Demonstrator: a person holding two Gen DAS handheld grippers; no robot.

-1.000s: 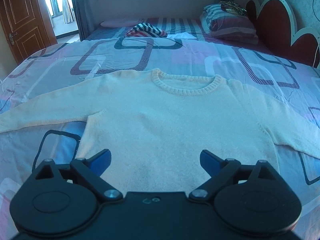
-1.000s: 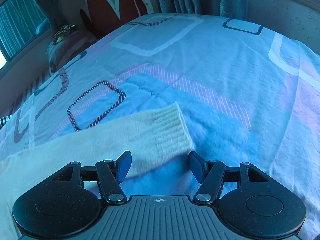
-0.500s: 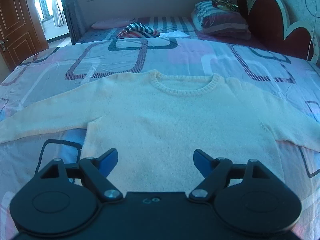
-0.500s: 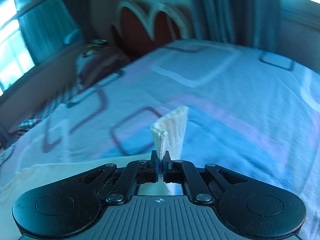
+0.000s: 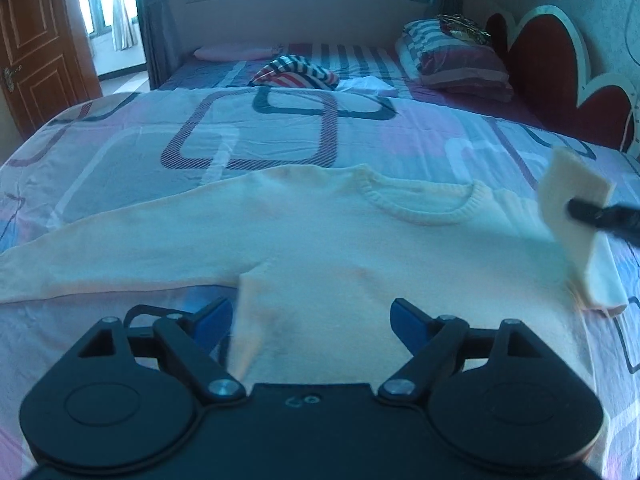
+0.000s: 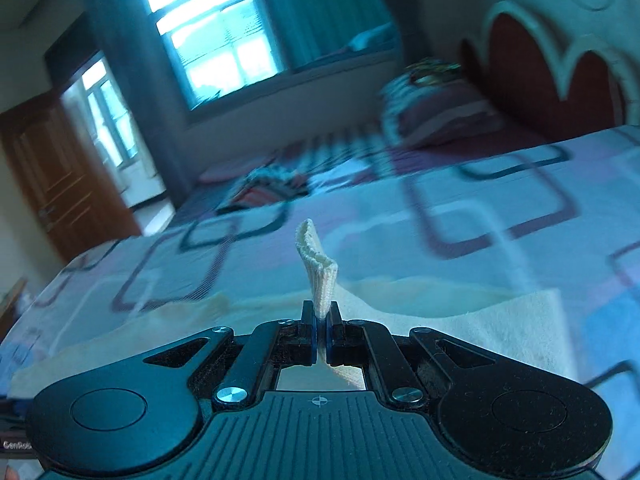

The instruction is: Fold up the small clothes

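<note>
A cream knit sweater (image 5: 340, 248) lies flat, front up, on the bed, its neckline at the far side. Its left sleeve (image 5: 100, 256) stretches out flat to the left. My left gripper (image 5: 312, 320) is open and empty, low over the sweater's hem near the left side seam. My right gripper (image 6: 319, 334) is shut on the ribbed cuff (image 6: 318, 268) of the right sleeve and holds it up above the sweater's body. In the left wrist view the lifted sleeve (image 5: 572, 208) hangs from the right gripper's tip (image 5: 576, 210) over the right shoulder.
The bed's patterned sheet (image 5: 256, 136) spreads around the sweater. A striped garment (image 5: 294, 72) and a pillow (image 5: 456, 60) lie at the far end. A red headboard (image 5: 560, 80) stands on the right, a wooden door (image 5: 36, 48) on the left.
My right gripper closed on the sleeve cuff, lifted it and swung it left over the sweater's body. My left gripper shifted a little to the left over the hem, still open.
</note>
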